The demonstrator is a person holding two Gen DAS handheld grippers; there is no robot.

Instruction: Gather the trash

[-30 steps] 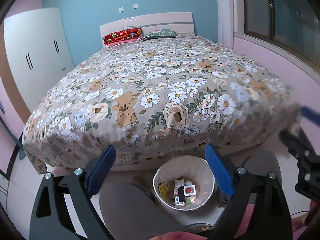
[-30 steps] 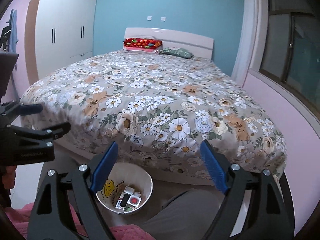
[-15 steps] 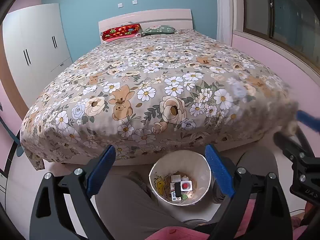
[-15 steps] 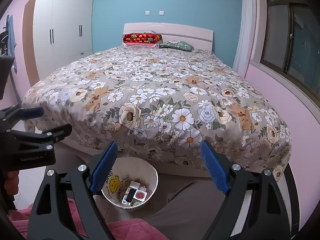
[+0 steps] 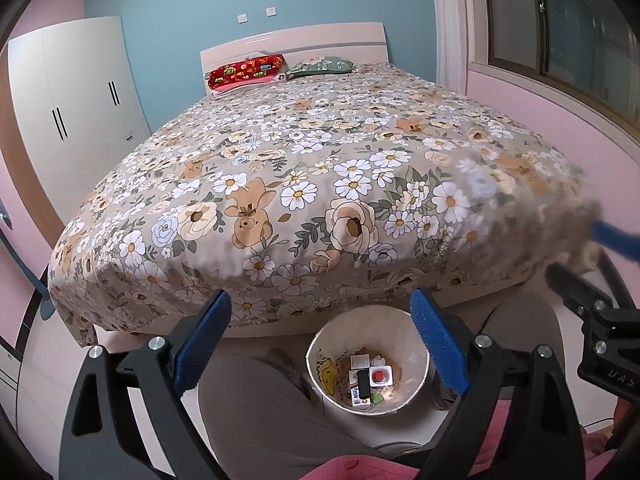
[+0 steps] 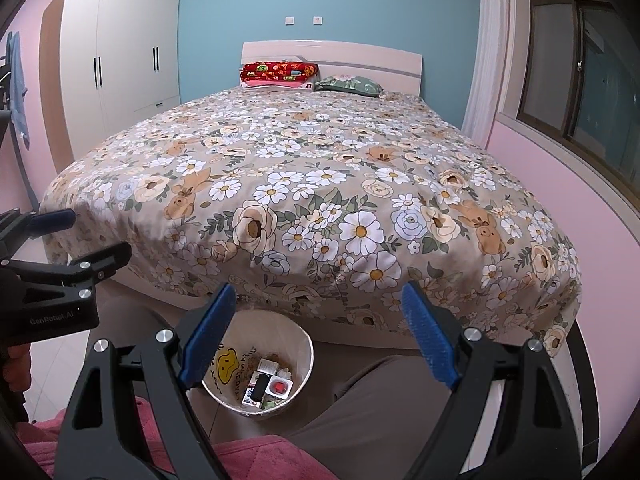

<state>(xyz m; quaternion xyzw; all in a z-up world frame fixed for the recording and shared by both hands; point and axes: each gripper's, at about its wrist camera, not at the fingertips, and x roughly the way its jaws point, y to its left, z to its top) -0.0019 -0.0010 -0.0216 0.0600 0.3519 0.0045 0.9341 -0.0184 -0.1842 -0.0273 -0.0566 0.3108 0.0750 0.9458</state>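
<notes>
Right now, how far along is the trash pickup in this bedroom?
Mostly done, it seems: the white bin on the floor already holds small boxes and wrappers. Nothing is in hand; left gripper and right gripper are both open and empty. No loose trash shows on the bed.

Both tongs (image 5: 320, 340) (image 6: 316, 334) agape (empty)

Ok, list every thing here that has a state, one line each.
left gripper: jaws open, empty
right gripper: jaws open, empty
trash bin: upright on floor, partly filled
wardrobe: doors shut
bed: made, cover spread
window: cannot tell
</notes>
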